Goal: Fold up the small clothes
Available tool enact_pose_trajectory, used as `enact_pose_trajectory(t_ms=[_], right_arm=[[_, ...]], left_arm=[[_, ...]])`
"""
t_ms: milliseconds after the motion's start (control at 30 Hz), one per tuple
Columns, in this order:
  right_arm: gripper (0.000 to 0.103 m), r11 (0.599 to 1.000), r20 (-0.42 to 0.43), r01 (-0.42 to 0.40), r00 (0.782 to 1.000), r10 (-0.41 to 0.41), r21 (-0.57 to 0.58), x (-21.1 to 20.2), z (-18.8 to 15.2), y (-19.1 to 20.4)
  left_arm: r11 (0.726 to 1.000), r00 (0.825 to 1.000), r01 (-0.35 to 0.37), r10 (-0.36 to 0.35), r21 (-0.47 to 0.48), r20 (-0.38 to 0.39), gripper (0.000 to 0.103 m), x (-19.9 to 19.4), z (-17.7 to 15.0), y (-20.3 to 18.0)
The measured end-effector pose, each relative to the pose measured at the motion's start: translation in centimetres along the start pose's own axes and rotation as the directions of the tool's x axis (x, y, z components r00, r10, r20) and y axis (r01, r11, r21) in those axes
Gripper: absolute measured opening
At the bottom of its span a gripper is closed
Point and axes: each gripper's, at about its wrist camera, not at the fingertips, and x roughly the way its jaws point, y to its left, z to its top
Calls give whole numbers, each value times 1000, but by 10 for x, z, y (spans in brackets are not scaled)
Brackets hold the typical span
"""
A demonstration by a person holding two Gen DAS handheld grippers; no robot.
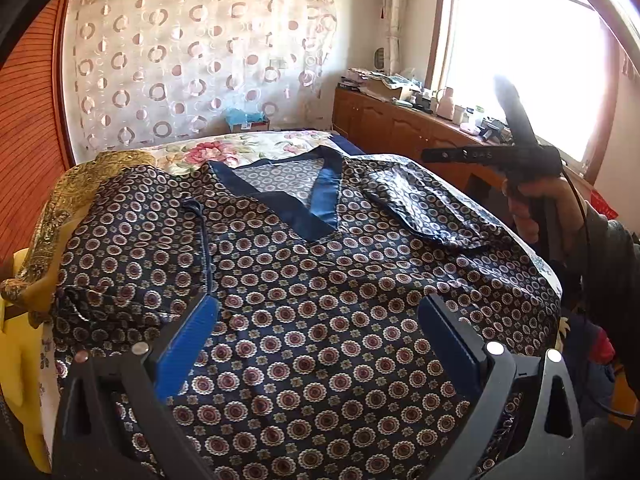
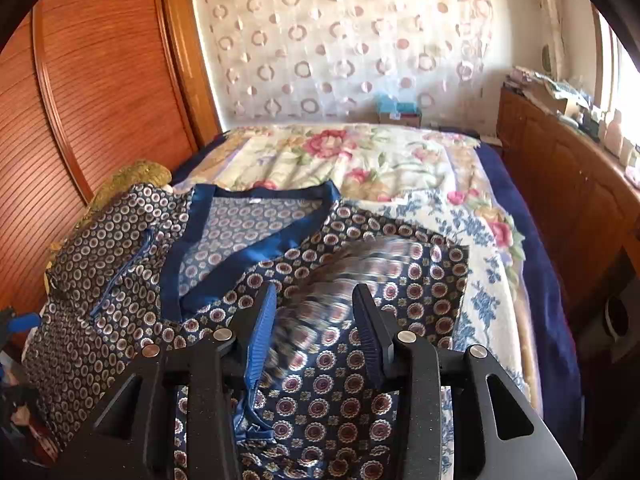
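Currently the right gripper (image 2: 314,312) angles down over the navy satin top with a round medallion print and blue V-neck band (image 1: 320,300), which lies spread flat on the floral-blanket bed (image 2: 360,156). Only the left wrist view shows the hand (image 1: 536,204) on the right gripper's handle, raised above the top's right shoulder. Only the right wrist view shows a motion-blurred flap of the top's fabric between the right jaws; they're partly apart, pads not pressing it. Left gripper (image 1: 318,324) points down over the top's front, jaws wide apart, nothing held.
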Motion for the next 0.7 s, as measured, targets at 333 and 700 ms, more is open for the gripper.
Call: enact_pose_trajectory(t_ms=[333, 700], right_arm=[[42, 982, -151, 189, 971, -186, 9, 31, -24, -52], [37, 989, -214, 145, 968, -135, 30, 67, -13, -92]], left_arm=[[998, 998, -66, 66, -23, 2, 101, 7, 17, 43], [977, 979, -203, 202, -68, -20, 101, 28, 52, 121]])
